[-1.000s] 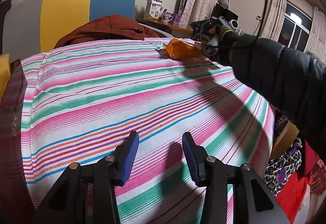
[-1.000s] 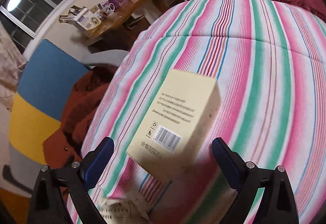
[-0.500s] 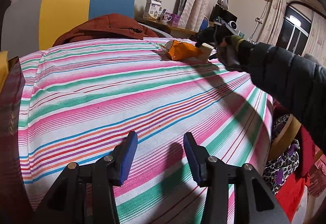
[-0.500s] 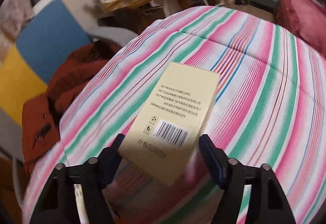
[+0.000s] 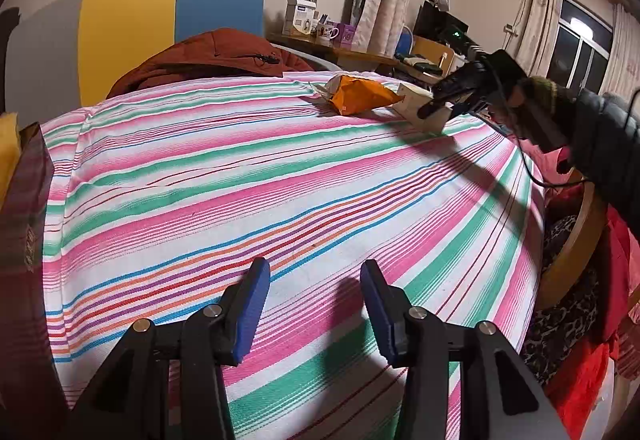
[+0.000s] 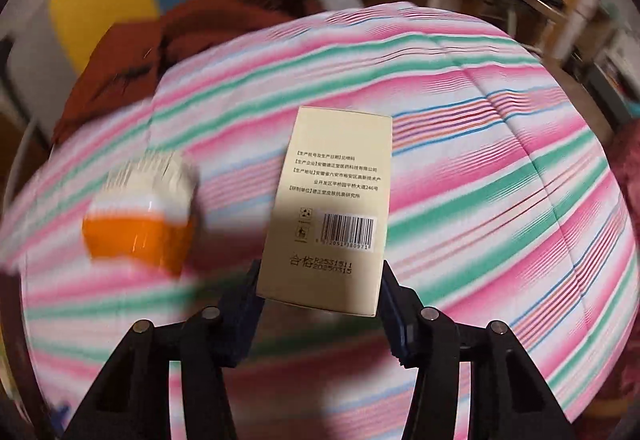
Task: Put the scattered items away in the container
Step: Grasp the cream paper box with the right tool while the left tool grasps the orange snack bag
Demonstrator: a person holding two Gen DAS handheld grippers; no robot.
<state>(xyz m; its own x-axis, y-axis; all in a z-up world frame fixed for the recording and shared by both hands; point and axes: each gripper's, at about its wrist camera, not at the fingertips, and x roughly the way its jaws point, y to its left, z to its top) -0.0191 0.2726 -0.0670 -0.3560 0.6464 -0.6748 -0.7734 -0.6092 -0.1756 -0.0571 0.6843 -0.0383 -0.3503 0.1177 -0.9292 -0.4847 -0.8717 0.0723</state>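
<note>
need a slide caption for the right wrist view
Right gripper closed on a cream barcoded carton above the striped bedspread, orange packet blurred alongside.

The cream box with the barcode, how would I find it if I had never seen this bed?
Look at the striped bedspread, then at its far edge by the orange packet. The cream box is right beside it, squeezed between the right tongs. Only it has flat sides, a barcode and printed writing; the packet is crinkly.

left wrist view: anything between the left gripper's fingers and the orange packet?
Only bare striped bedcover lies between the left gripper and the crumpled orange packet, seen in the left wrist view.
</note>
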